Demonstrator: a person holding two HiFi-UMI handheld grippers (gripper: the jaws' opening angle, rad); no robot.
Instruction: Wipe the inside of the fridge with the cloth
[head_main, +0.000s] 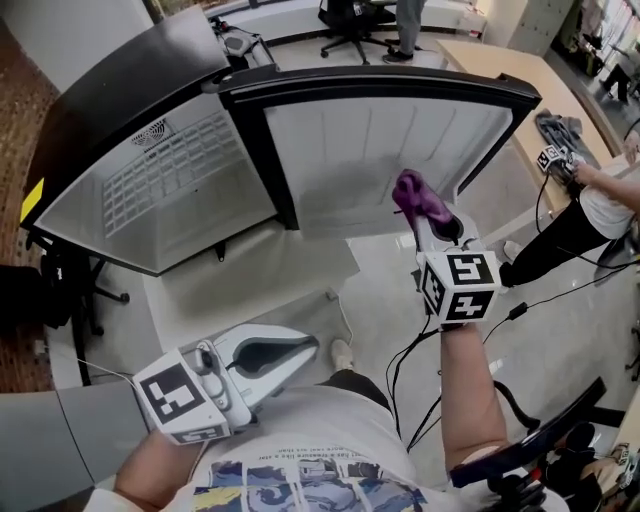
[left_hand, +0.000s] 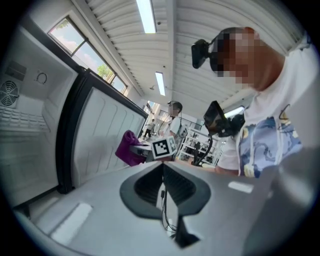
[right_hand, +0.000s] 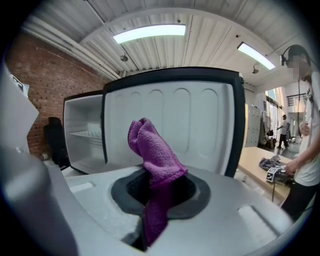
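Pinching the purple cloth (right_hand: 152, 147) in the right gripper (right_hand: 159, 177), jaws clamped on its lower half, bunched top poking up and forward past the tips. Held that way, at a guess, to offer a soft wad to the surface rather than hard plastic. Raised in front of the open door (head_main: 380, 150) of the fridge (head_main: 110, 110), near its ribbed white inner panel but apparently not touching yet. Down by the waist, left gripper (left_hand: 162, 167) with jaws closed together on nothing, tucked low and seemingly just kept clear of the work. Beyond the door, wide open to the fridge cavity on the left: white walls, a wire shelf (head_main: 170, 175), nothing stored inside that can be made out. So, wiping not begun by the look of it; likely next, a reach leftward past the door's black edge into that cavity. Underfoot, pale glossy floor (head_main: 390, 310) with a loose cable (head_main: 515, 312) trailing across. Around it all, a brick wall (right_hand: 45, 75) on one side, strip lights (right_hand: 150, 32) overhead, an office chair (head_main: 350, 25) behind the fridge, a wooden table (head_main: 510, 75) off right and another person (head_main: 600, 205) standing beside it.
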